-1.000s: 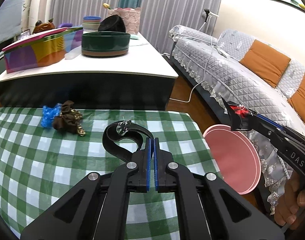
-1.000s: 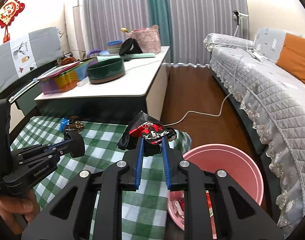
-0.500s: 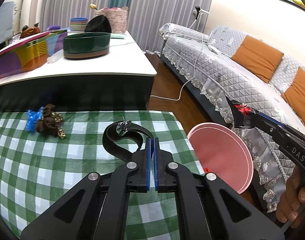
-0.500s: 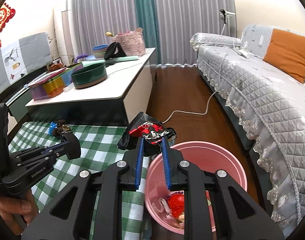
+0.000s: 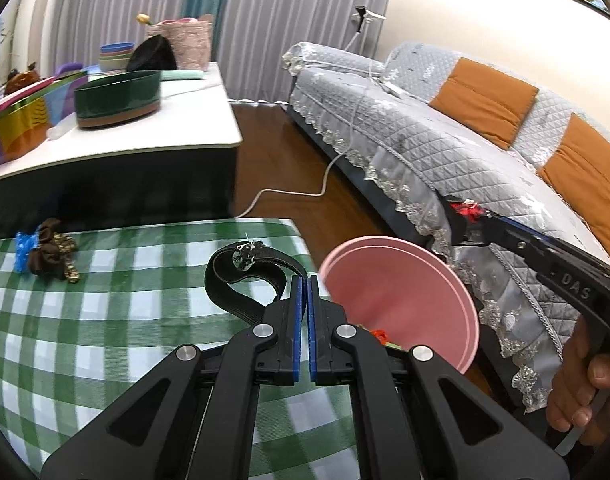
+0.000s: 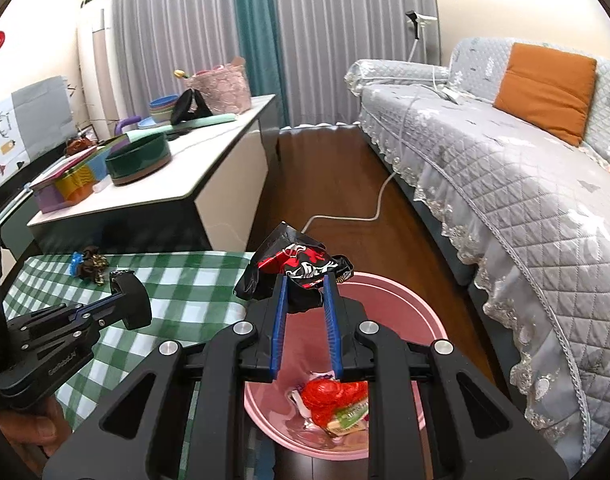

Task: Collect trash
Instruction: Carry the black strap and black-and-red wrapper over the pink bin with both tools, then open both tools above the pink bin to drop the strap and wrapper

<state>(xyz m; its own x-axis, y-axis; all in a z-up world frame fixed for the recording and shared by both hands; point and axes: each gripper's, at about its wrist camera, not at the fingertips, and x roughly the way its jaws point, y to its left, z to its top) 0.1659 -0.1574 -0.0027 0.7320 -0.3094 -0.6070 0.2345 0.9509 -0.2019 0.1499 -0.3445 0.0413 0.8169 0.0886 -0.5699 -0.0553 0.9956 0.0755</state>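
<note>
My right gripper [image 6: 305, 292] is shut on a crumpled black and red wrapper [image 6: 297, 266] and holds it above the pink bin [image 6: 417, 312], which holds red and green trash [image 6: 337, 400]. My left gripper [image 5: 305, 284] is shut on a black strap loop [image 5: 233, 276] and holds it over the right edge of the green checked tablecloth [image 5: 105, 320], next to the pink bin [image 5: 405, 300]. A brown and blue scrap pile [image 5: 45, 252] lies at the cloth's far left. The right gripper also shows in the left wrist view [image 5: 461, 216].
A white low table [image 5: 145, 140] with a green bowl [image 5: 117, 98] and coloured boxes stands behind the cloth. A grey sofa [image 5: 445, 140] with orange cushions runs along the right. A white cable [image 5: 289, 192] lies on the wooden floor.
Both grippers have moved right toward the pink bin. The wrapper now hangs over the bin's opening, and the strap is near the cloth's right edge.
</note>
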